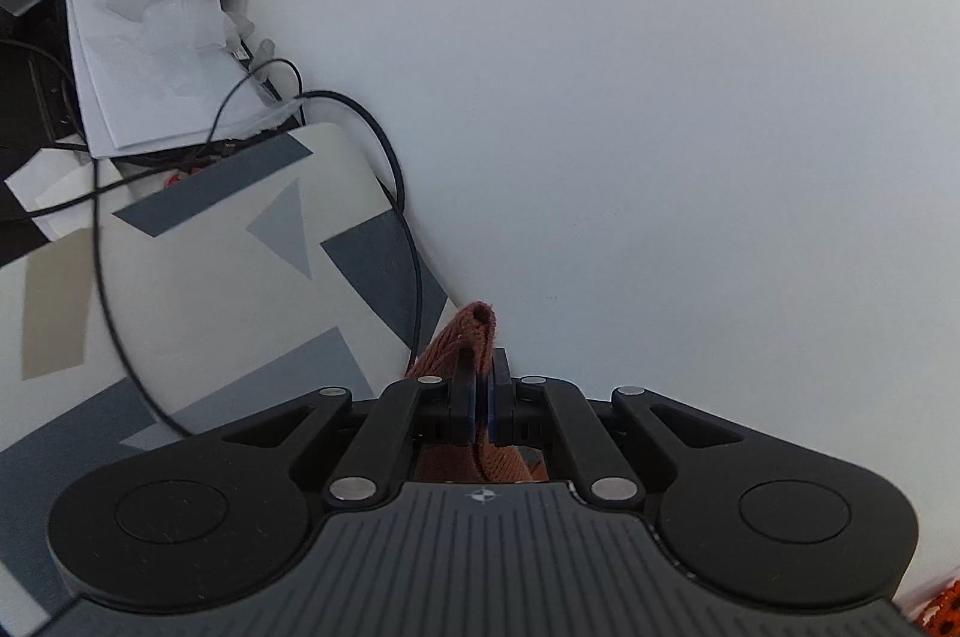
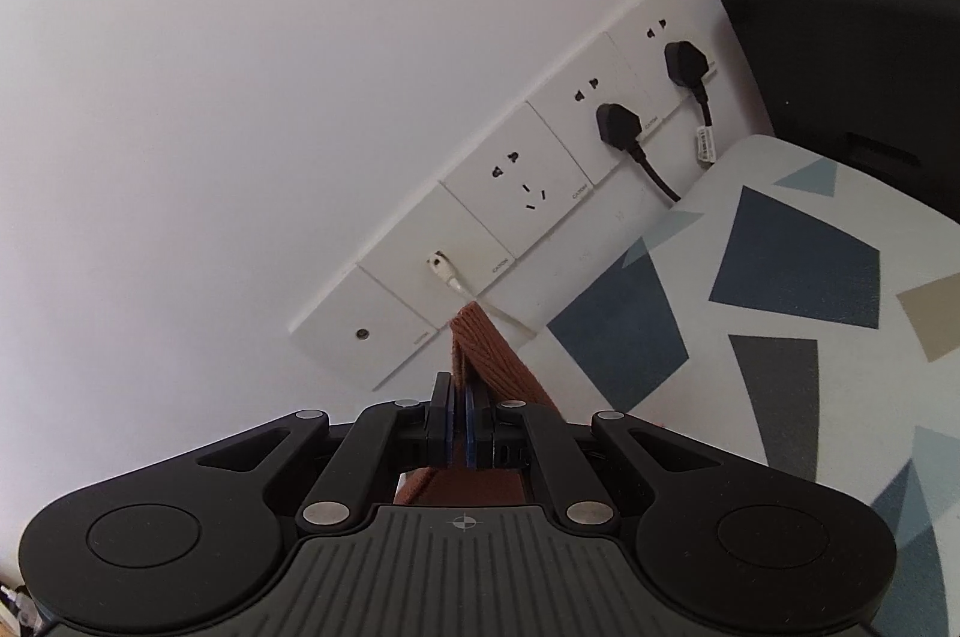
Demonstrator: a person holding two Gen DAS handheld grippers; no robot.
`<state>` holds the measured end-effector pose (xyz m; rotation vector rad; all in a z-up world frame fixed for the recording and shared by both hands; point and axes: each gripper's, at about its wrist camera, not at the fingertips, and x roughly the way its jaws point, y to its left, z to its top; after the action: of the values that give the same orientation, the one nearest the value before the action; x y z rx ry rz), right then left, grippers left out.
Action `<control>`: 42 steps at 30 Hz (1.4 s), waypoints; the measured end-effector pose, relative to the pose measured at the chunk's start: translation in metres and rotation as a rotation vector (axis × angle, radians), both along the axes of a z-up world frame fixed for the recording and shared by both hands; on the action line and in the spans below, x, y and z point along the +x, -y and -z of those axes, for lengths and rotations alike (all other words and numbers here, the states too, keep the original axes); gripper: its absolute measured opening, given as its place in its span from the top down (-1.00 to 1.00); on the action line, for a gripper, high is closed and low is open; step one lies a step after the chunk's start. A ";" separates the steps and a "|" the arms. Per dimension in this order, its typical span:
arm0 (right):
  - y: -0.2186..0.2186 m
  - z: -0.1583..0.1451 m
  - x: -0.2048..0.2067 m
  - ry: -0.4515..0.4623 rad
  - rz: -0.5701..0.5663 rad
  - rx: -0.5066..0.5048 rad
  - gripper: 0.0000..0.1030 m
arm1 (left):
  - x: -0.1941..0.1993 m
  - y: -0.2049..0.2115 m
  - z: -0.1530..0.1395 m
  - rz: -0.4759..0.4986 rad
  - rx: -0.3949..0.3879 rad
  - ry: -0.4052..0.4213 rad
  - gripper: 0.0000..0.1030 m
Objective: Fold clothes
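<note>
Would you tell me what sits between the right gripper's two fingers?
A fold of the rust-brown knit cloth, pinched in the right gripper, as the right wrist view shows.

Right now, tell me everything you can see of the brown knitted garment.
The brown knitted garment is rust-coloured ribbed knit, soft-looking. Only pinched folds show: one pokes up between the shut left tongs, another between the shut right tongs. More fabric hangs beneath each tool. Both folds are held up near the white wall, over the patterned surface.

Rust-brown ribbed cloth (image 1: 479, 331); white tablecloth (image 2: 798, 313) with navy, grey, beige and pale-blue angular shapes; white wall (image 1: 660, 97); white sockets (image 2: 516, 193); black plugs (image 2: 618, 124)
</note>
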<state>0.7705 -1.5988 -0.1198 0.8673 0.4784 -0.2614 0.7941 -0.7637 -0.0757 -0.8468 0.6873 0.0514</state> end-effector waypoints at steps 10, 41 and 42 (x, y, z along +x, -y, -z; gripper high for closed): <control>0.008 0.053 0.064 -0.151 -0.031 -0.183 0.09 | 0.058 0.037 0.032 0.096 0.249 -0.141 0.20; -0.006 -0.009 -0.227 -0.157 0.181 -0.120 -0.12 | -0.182 -0.063 -0.026 0.405 0.389 -0.092 -0.36; -0.009 -0.007 -0.238 -0.163 0.185 -0.105 -0.12 | -0.192 -0.066 -0.023 0.422 0.363 -0.091 -0.37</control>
<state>0.5323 -1.5893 -0.1128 0.7919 0.5318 -0.5255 0.6019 -0.6975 -0.0523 -0.3426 0.8988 -0.1622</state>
